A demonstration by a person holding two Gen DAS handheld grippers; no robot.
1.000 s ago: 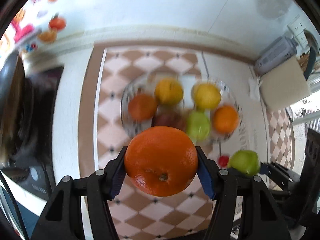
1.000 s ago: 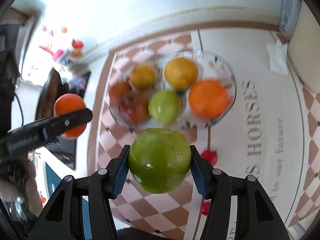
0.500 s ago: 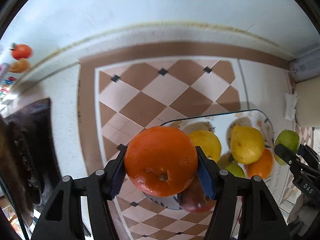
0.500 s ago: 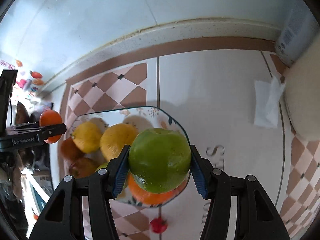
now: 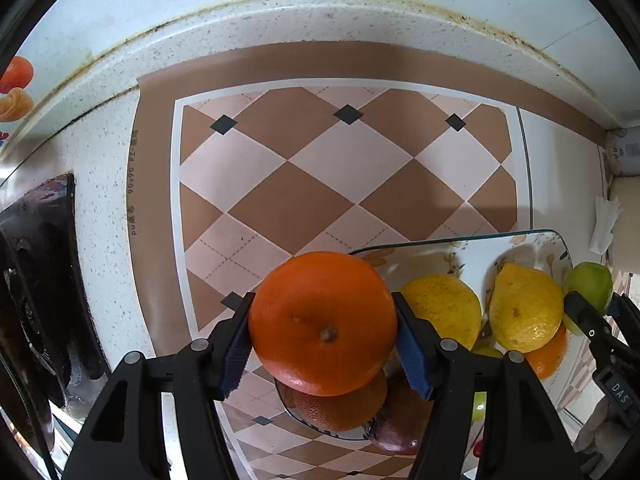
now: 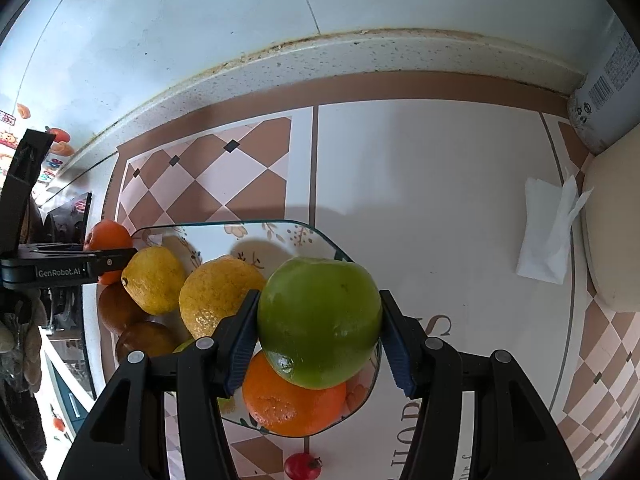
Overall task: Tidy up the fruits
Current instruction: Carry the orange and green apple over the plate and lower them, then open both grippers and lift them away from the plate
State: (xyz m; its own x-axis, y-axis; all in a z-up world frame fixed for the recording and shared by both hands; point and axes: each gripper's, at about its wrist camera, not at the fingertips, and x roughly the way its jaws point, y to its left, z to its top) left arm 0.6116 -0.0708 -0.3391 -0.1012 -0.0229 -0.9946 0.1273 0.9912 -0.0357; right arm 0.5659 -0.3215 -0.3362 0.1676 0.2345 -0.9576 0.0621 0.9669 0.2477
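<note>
Now both your grippers carry fruit above the glass plate (image 6: 320, 236), so finish with two gentle placements.

Your left gripper (image 5: 322, 330) is clamped on the orange (image 5: 322, 322), hanging over the plate's 9 o'clock edge with another orange and a dark fruit (image 5: 394, 436) right beneath it. Your right gripper (image 6: 318, 328) is clamped on the green apple (image 6: 320, 320), hanging over the plate's 4 o'clock side, just above an orange (image 6: 288, 402) lying there. Two lemons (image 6: 218, 296) fill the plate's middle. Judging by that crowding, aim each fruit at a gap between neighbours, lower until it rests, and only then ease the jaws apart, one hand at a time. Released from a height, either fruit could roll off the rim towards the small red fruit (image 6: 303, 466) lying on the mat (image 5: 320, 168) at 6 o'clock.
</note>
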